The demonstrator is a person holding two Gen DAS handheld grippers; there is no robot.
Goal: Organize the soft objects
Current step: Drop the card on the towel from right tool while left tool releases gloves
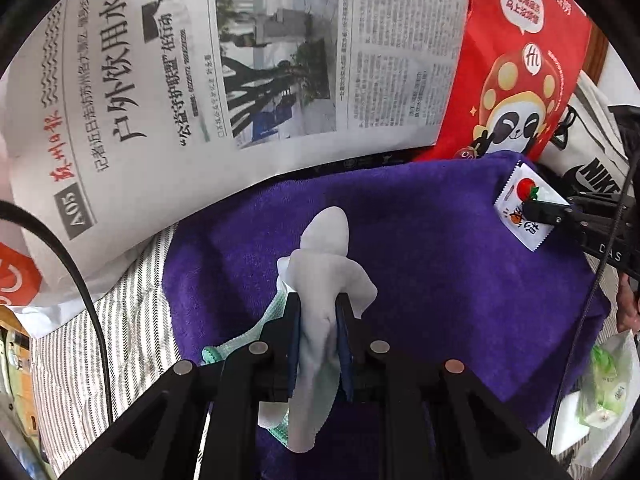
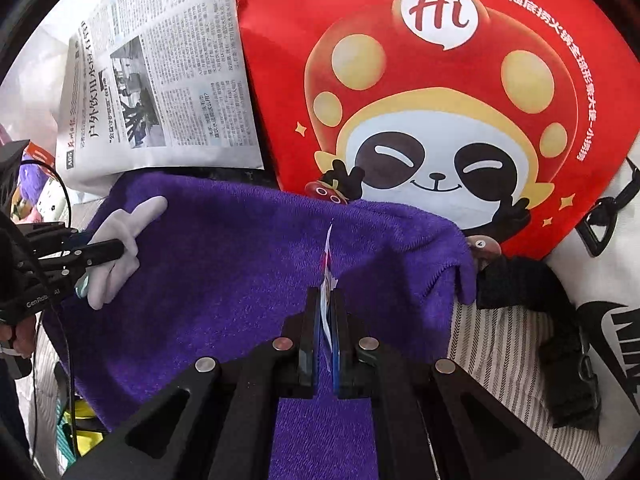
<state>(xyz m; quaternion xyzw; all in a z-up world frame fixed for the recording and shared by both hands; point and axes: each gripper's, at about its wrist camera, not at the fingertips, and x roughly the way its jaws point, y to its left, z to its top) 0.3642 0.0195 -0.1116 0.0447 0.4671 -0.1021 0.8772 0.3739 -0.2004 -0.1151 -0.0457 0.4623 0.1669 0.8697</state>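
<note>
Towel (image 1: 440, 240), purple, beneath both grippers: left jaws clamp grey cloth (image 1: 320, 272), right pinch sachet (image 1: 524, 208).

newspaper (image 1: 248, 60) beside red panda bag (image 2: 440, 120), over striped sheet (image 1: 80, 360).

We see both views brightly and evenly lit, as by daylight, with only soft shadows. Strong fisheye bending curves the newspaper (image 1: 240, 60) edge and the red bag (image 2: 440, 100), and black vignette fills the corners. The purple towel (image 1: 440, 240) looks saturated, its pile crisp mid-frame. Print is sharp at the centre and smears toward the rims. The pale cloth (image 1: 320, 264) is slightly washed out. Items at the far left edge are blurred.
</note>
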